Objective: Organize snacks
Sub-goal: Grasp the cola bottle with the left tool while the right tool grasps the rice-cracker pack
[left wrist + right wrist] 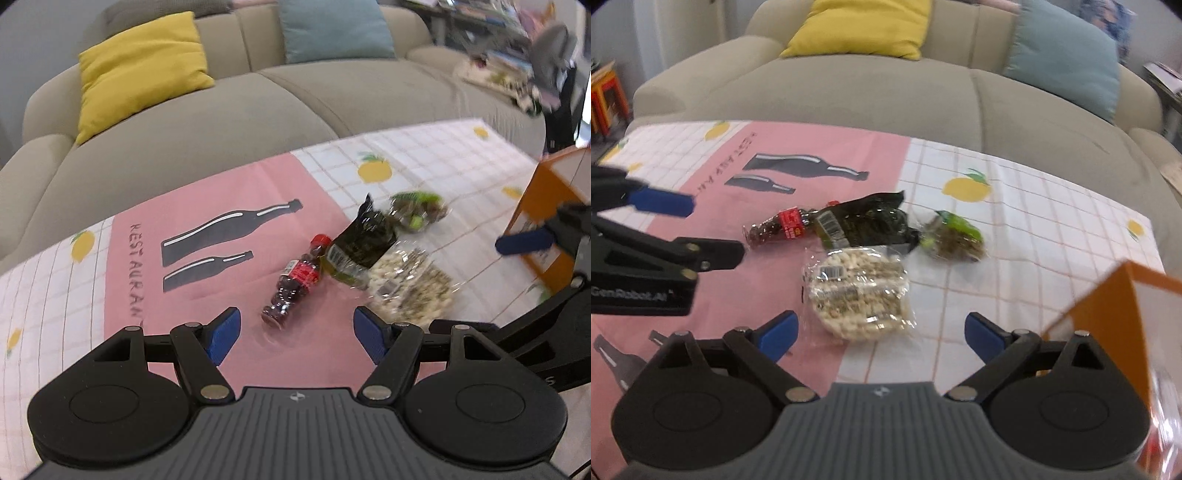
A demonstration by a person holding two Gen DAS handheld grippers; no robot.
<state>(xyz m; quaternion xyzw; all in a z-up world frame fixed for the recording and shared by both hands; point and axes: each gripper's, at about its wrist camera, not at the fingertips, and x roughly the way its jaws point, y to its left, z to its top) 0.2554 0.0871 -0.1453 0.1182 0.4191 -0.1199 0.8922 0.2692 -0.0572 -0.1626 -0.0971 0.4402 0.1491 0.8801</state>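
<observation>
Both claws empty and spread wide: left gripper (296, 335) above the bottle (295, 280), right gripper (881, 332) above the rice cakes (860, 293).

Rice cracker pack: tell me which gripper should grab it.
Right. The right gripper is open with the rice cracker pack lying just ahead between its fingers. The left gripper, also open, faces the small cola bottle instead.

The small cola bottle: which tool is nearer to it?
Left. The left tool hovers open right at the cola bottle's base; the right tool faces the rice cake pack instead, farther off.
</observation>
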